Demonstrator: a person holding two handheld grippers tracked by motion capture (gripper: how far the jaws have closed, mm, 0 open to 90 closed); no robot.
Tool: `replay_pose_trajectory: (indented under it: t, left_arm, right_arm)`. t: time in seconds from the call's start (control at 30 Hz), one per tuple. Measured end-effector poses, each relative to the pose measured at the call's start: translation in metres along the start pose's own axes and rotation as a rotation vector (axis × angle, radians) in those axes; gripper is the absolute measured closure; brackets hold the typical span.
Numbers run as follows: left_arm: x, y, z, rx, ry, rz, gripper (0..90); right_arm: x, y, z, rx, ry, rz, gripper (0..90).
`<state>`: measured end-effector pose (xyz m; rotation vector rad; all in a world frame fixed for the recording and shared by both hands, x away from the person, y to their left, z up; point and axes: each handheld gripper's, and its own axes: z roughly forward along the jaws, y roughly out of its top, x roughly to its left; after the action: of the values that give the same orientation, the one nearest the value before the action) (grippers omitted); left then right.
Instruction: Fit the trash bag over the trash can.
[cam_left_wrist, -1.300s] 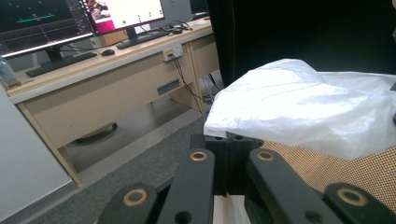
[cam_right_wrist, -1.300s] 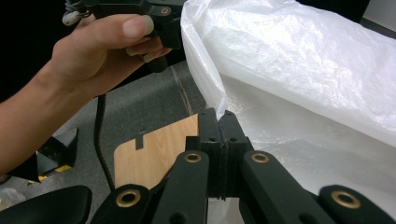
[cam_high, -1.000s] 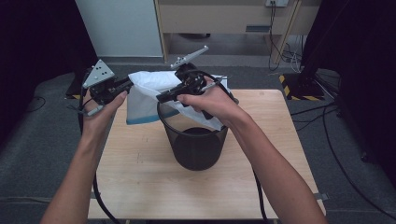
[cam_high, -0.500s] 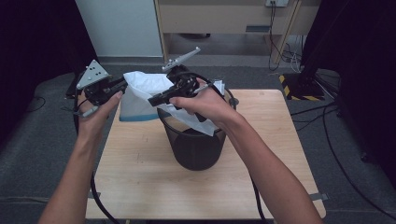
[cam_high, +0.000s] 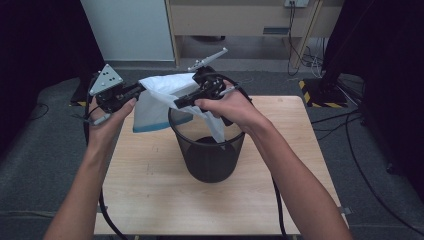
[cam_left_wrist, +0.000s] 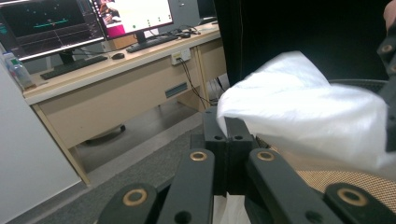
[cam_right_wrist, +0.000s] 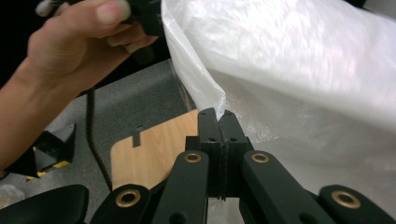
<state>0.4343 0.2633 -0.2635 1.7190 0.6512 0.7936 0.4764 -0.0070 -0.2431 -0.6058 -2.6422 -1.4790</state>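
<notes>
Left gripper (cam_high: 141, 88) and right gripper (cam_high: 176, 104) each clamped on the white bag (cam_high: 160, 102) | bag held above bin (cam_high: 207, 150) near table's (cam_high: 150, 200) far edge | risk: thin film slips or tears if pulled apart; bag mouth probably not yet over rim.

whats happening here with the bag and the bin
A person is working a white plastic bag over a black mesh bin that stands on a wooden table. The left gripper and the right gripper are each shut on an edge of the bag, holding it spread above the bin's rim. The bag is not yet seated in the bin.
</notes>
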Motion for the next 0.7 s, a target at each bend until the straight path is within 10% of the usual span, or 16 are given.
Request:
replay_pose_trajectory:
  t: [0.7]
  left_arm:
    - [-0.015, -0.002, 0.023, 0.051, -0.016, 0.042, 89.8]
  right_arm:
    - [-0.019, -0.023, -0.012, 0.061, -0.107, 0.021, 78.4]
